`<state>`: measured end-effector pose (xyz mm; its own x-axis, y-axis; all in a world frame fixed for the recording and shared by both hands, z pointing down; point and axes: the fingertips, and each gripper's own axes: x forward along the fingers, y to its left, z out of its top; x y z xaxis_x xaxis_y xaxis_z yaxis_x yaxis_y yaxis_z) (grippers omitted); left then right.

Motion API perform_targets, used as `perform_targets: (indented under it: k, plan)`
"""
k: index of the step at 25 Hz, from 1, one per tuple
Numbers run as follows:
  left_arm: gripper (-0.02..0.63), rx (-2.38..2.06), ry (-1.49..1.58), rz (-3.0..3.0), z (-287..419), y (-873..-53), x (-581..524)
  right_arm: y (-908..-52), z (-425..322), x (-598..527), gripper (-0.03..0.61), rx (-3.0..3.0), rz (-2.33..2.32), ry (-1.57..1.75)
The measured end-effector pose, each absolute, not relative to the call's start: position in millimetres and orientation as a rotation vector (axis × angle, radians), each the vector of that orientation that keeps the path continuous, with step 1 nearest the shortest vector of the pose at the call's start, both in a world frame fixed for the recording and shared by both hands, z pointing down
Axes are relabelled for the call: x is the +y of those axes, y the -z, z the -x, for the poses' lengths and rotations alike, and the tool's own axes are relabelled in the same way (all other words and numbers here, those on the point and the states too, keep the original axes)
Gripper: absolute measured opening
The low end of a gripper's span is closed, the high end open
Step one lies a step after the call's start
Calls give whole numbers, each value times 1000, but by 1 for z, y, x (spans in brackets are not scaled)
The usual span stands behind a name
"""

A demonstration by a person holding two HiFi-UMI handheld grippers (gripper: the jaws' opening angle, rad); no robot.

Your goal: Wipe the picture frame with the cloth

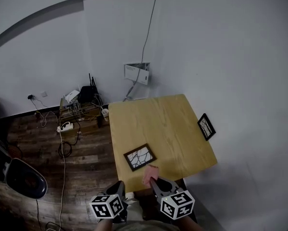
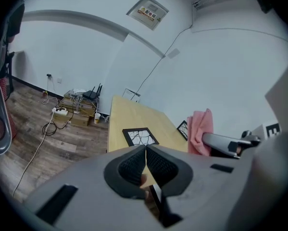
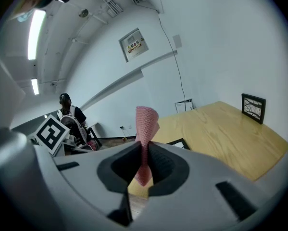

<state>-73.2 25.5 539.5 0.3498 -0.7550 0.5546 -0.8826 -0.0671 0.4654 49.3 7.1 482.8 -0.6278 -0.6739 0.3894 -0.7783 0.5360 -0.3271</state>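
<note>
A dark picture frame with a branch-like picture lies flat near the front edge of the wooden table. The left gripper view shows the same frame ahead. A second frame stands upright at the table's right edge. My right gripper is shut on a pink cloth, held just in front of the flat frame. In the right gripper view the cloth sticks up from between the jaws. My left gripper hangs off the table's front edge, jaws shut with nothing in them.
Left of the table are a low stand with a router, a power strip and cables on the wooden floor. A dark chair is at far left. A person sits in the background of the right gripper view.
</note>
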Motion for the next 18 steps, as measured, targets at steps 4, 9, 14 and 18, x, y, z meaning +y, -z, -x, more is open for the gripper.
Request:
perform_targets:
  k: [4, 9, 14, 18]
  plan:
    - [5, -1434, -245, -1849, 85, -547, -18, -486, -28, -33, 18, -2543, -1199, -689]
    - [5, -1399, -316, -1863, 93, -562, -62, -499, -8, -76, 18, -2507, -1190, -694]
    - [5, -1353, -347, -1829, 97, -586, -92, -522, 5, -109, 18, -2458, -1167, -713]
    - [5, -1303, -375, -1805, 96, -607, -108, -547, 12, -129, 18, -2406, -1128, -725]
